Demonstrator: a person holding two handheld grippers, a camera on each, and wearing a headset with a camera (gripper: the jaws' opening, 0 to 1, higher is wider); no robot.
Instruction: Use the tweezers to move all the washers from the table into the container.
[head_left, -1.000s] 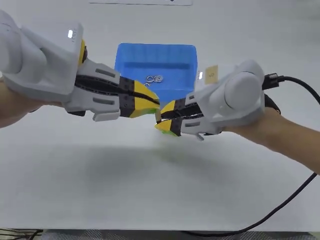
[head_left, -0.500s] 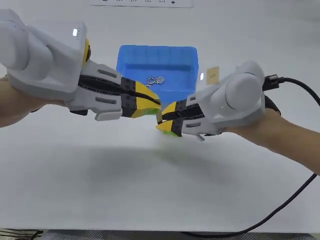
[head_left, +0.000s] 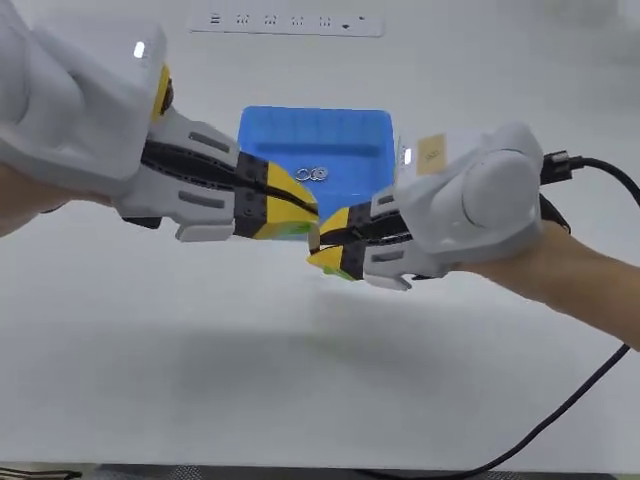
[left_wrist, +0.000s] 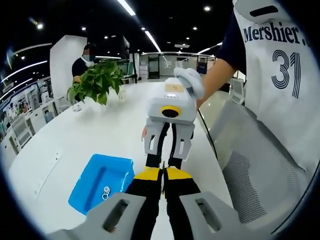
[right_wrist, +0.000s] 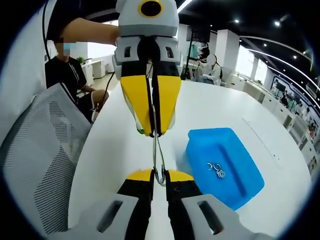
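Right gripper view resolves the tweezers (right_wrist: 156, 150) spanning left claw (right_wrist: 154, 131) and right claw (right_wrist: 159, 176), both clamped on them, where head view gives merely meeting tips; washers (right_wrist: 217, 170) lie inside blue container (right_wrist: 227, 145) on desk (right_wrist: 112, 150).

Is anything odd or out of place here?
Only one thing: both the left gripper and the right gripper pinch the same tweezers, nose to nose, near the container. The washers lie together inside it.

Head view overhead; gripper views opposed, all share container (head_left: 315, 135).
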